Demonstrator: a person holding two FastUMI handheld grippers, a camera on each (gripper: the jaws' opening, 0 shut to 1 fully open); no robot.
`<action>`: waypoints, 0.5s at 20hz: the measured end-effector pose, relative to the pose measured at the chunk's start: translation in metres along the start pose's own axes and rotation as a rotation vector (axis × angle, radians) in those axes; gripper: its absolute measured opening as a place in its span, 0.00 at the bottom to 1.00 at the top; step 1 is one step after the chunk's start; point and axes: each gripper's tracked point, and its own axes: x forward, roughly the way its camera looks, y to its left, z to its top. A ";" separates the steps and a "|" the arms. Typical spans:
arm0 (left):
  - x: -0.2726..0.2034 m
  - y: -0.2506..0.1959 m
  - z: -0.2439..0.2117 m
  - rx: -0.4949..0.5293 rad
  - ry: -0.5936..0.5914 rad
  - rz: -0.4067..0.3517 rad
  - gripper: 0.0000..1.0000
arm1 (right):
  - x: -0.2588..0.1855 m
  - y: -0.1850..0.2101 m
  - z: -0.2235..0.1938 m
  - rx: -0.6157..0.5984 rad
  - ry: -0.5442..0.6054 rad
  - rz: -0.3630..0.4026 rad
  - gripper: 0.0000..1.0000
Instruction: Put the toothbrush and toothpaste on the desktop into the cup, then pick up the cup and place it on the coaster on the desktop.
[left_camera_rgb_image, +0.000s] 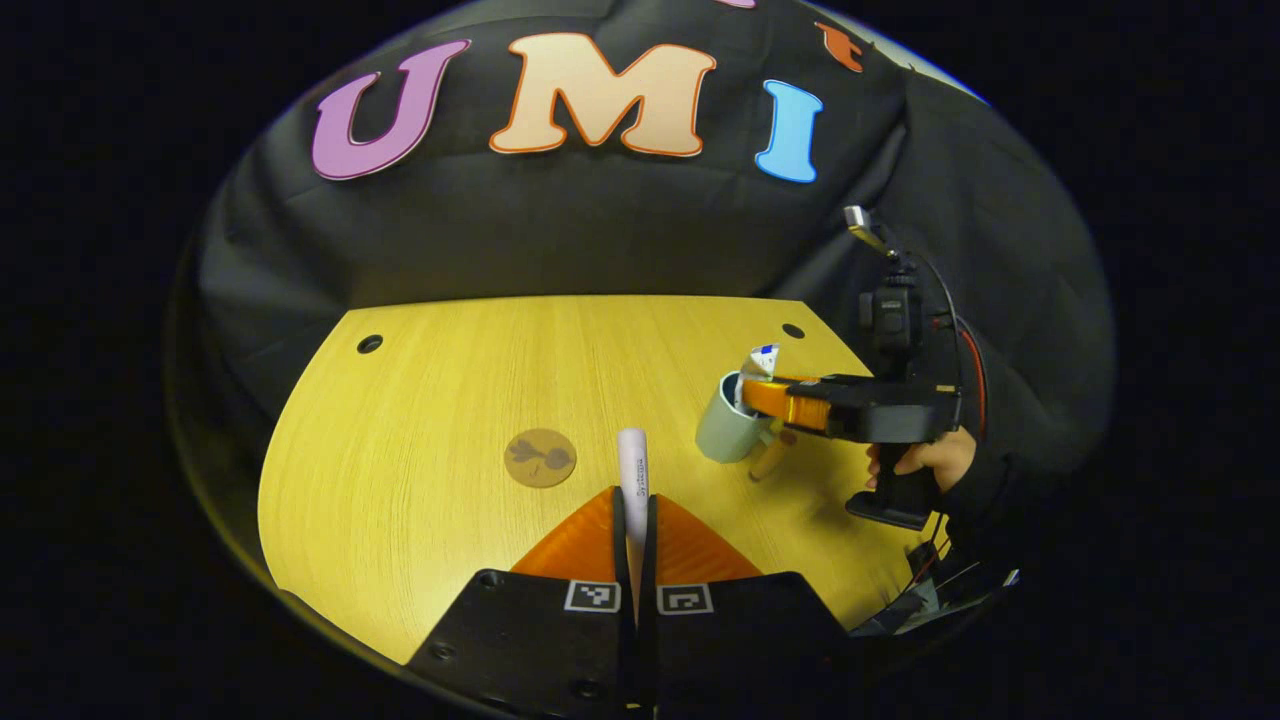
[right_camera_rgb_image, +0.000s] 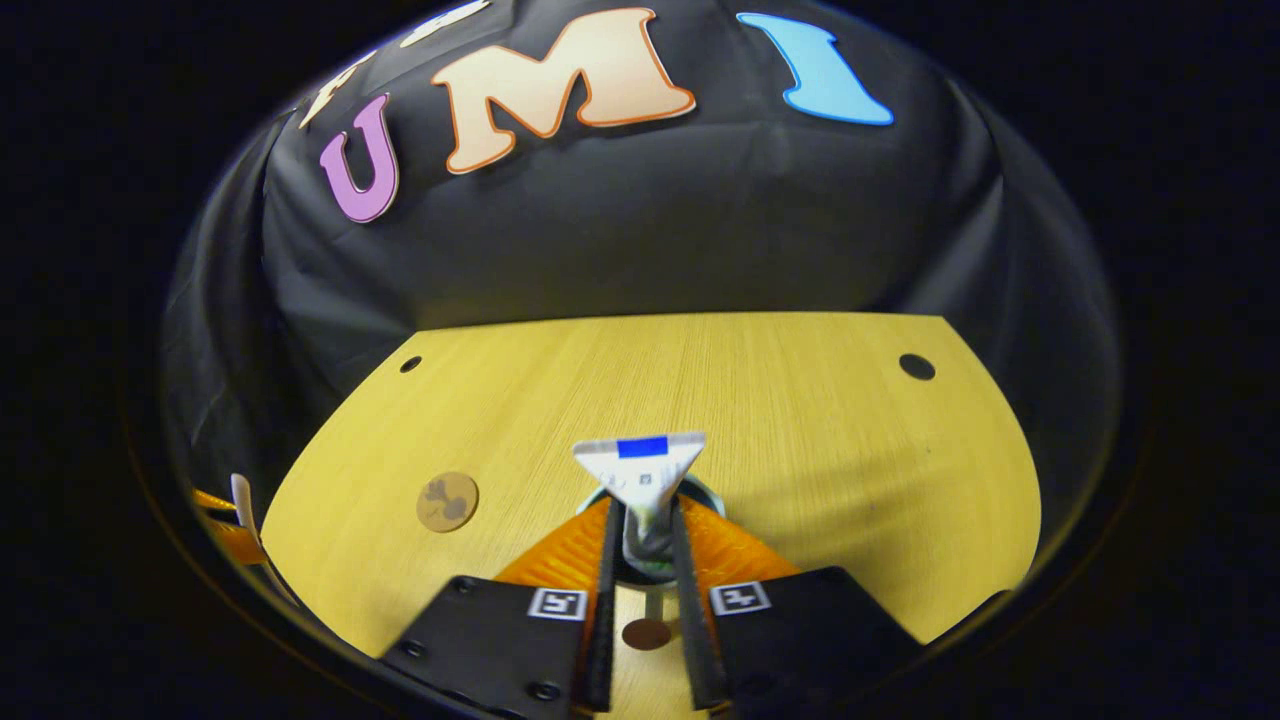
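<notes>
My left gripper (left_camera_rgb_image: 634, 497) is shut on a white toothbrush (left_camera_rgb_image: 632, 455), held above the yellow wooden table near its front. The round brown coaster (left_camera_rgb_image: 540, 457) lies flat just left of it. To the right stands a pale cup (left_camera_rgb_image: 722, 428). My right gripper (left_camera_rgb_image: 775, 398) hovers at the cup's rim with the toothpaste tube (left_camera_rgb_image: 758, 362) upright in it. In the right gripper view the tube (right_camera_rgb_image: 643, 465) stands, crimped end up, between the fingers of my right gripper (right_camera_rgb_image: 645, 512), its lower end inside the cup (right_camera_rgb_image: 708, 492). The coaster (right_camera_rgb_image: 447, 501) lies off to the left.
A hand (left_camera_rgb_image: 925, 458) holds the right gripper's grip at the table's right side. The tabletop (left_camera_rgb_image: 430, 380) has small dark holes near its back corners (left_camera_rgb_image: 369, 344). My left gripper (right_camera_rgb_image: 232, 525) with the toothbrush shows at the far left edge of the right gripper view.
</notes>
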 end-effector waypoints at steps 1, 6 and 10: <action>0.003 -0.004 0.003 0.011 -0.003 -0.006 0.00 | -0.003 0.000 0.005 -0.001 -0.017 0.009 0.47; 0.024 -0.032 0.023 0.047 -0.023 -0.079 0.00 | -0.040 -0.020 0.015 -0.012 -0.115 -0.006 0.99; 0.048 -0.051 0.060 0.059 -0.112 -0.128 0.00 | -0.075 -0.055 0.003 0.065 -0.142 -0.060 0.99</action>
